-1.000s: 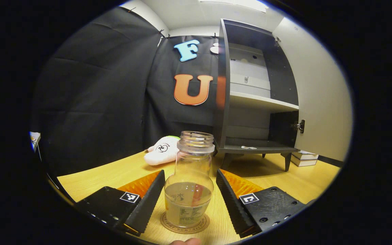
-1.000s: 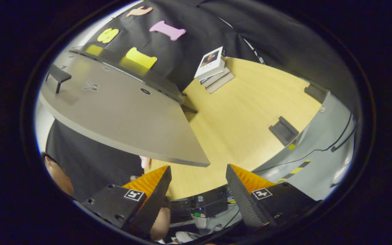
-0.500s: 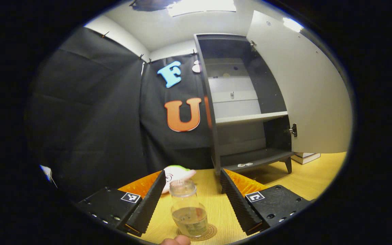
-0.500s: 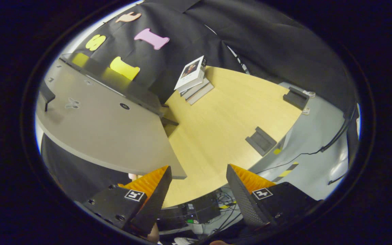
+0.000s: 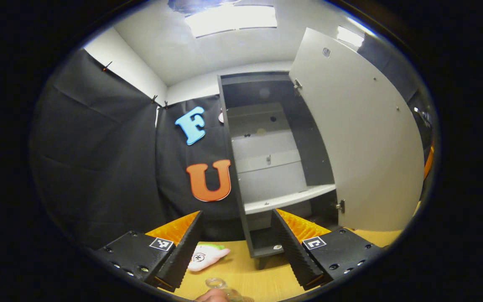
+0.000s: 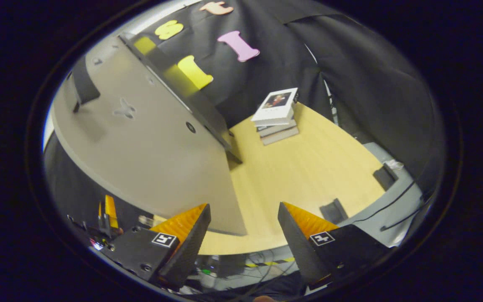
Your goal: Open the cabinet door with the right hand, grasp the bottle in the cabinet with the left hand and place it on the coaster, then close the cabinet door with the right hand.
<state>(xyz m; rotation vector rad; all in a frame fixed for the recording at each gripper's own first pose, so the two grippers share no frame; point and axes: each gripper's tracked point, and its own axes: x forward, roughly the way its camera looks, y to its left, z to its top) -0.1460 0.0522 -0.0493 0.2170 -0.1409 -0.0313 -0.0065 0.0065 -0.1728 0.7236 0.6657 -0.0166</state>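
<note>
Clear glass, the bottle shows just its open mouth and neck at the bottom edge of the left gripper view, low in the frame and between the two fingers but below their tips, touched by neither. The left gripper is spread wide and released, holding nothing. A fingertip of a hand shows at the very bottom edge, just beside the bottle's mouth. Whether the bottle stands on the coaster cannot be told; its base is cut off by the frame.

Beyond the bottle, a white plush toy lies on the pale wood tabletop. Centre frame stands the dark cabinet, its light shelf bare, its pale cabinet door swung open to the right of centre.

In the right gripper view the right gripper is likewise spread apart and gripping nothing. The cabinet door fills the left of the frame, its lower corner just above the left finger, with no contact visible. A stack of books lies on the tabletop at upper centre, against the black cloth wall.
</note>
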